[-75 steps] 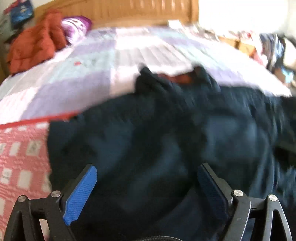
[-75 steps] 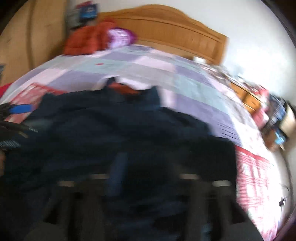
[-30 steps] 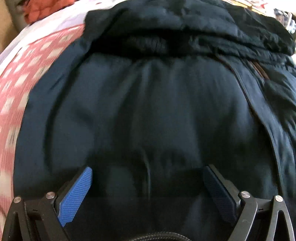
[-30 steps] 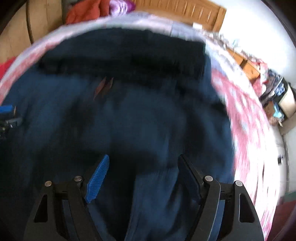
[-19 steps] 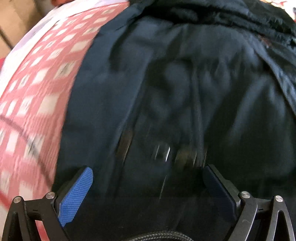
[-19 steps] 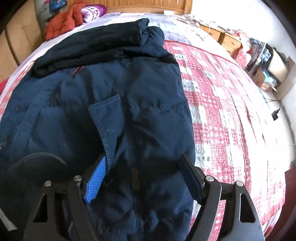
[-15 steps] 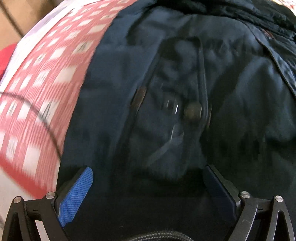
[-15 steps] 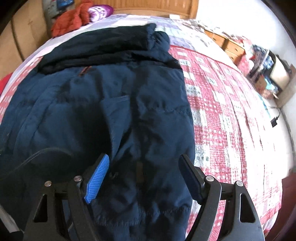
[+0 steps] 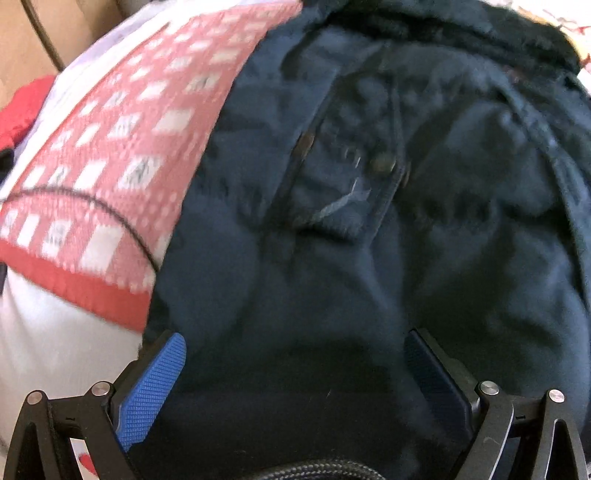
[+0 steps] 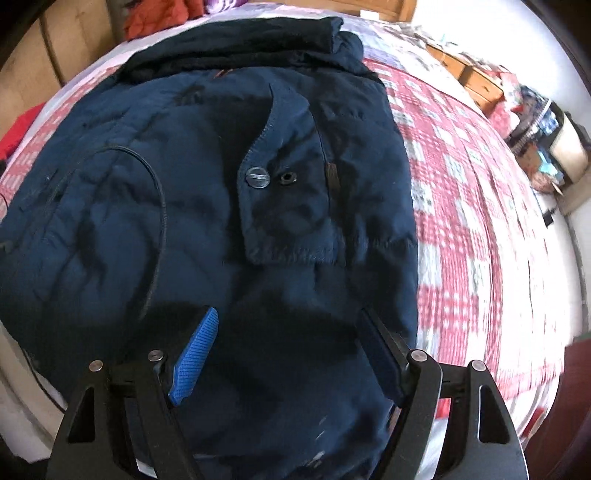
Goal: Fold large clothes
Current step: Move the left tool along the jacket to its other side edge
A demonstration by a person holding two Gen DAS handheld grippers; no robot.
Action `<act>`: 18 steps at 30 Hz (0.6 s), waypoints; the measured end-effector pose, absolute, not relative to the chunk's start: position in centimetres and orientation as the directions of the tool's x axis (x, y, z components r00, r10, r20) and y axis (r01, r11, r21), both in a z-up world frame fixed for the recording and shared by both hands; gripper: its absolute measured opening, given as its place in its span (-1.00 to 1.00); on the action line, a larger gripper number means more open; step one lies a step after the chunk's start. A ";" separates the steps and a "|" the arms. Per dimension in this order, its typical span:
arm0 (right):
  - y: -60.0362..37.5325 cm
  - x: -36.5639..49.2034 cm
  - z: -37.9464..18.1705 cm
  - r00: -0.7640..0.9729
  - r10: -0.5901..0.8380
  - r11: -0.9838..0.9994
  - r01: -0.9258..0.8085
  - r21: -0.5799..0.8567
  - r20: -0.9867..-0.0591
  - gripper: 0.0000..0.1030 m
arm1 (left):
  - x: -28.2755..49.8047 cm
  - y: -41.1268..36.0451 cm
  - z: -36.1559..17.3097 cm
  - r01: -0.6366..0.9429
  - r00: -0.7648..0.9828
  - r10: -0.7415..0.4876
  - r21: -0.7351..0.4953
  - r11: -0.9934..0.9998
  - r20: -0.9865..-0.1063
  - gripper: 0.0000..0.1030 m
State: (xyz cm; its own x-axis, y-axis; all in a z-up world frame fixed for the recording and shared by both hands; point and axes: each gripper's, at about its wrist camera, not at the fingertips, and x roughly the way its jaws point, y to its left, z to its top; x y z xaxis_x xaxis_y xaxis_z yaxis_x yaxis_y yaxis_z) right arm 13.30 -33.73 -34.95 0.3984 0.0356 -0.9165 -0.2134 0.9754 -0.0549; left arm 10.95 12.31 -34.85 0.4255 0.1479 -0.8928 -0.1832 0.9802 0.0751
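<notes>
A: Blue ribbed pads line the fingers of the left gripper, and they stand spread wide, released, with nothing pinched between them.

B: And the right gripper?

A: The same: its fingers are parted and empty, hovering over the lower part of the large dark navy padded jacket.

B: Where does the jacket lie?

A: Spread front-up on the bed, on a red-and-white checked quilt. In the left wrist view the jacket fills most of the frame, its left edge running along the quilt.

B: Any details on the cloth?

A: In the right wrist view a pocket flap stands turned up, with a round metal snap button and its socket side by side. A thin black cable curves across the jacket on the left. The dark collar or hood lies bunched at the far end.

B: Beyond the jacket?

A: An orange-red garment near the head of the bed, and wooden drawers with clutter off to the right. The left wrist view is blurred.
</notes>
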 end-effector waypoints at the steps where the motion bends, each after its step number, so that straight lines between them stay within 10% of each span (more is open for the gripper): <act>1: -33.3 12.9 -34.7 0.403 0.035 0.975 -0.215 -0.058 -0.915 0.56 | 11.4 12.3 -34.3 -0.176 0.445 0.142 0.069 0.982 -0.884 0.92; 18: -31.4 21.8 -32.8 0.473 0.125 0.957 -0.291 -0.021 -0.872 0.56 | 40.1 11.9 -30.6 -0.182 0.539 0.285 0.221 0.958 -0.793 0.92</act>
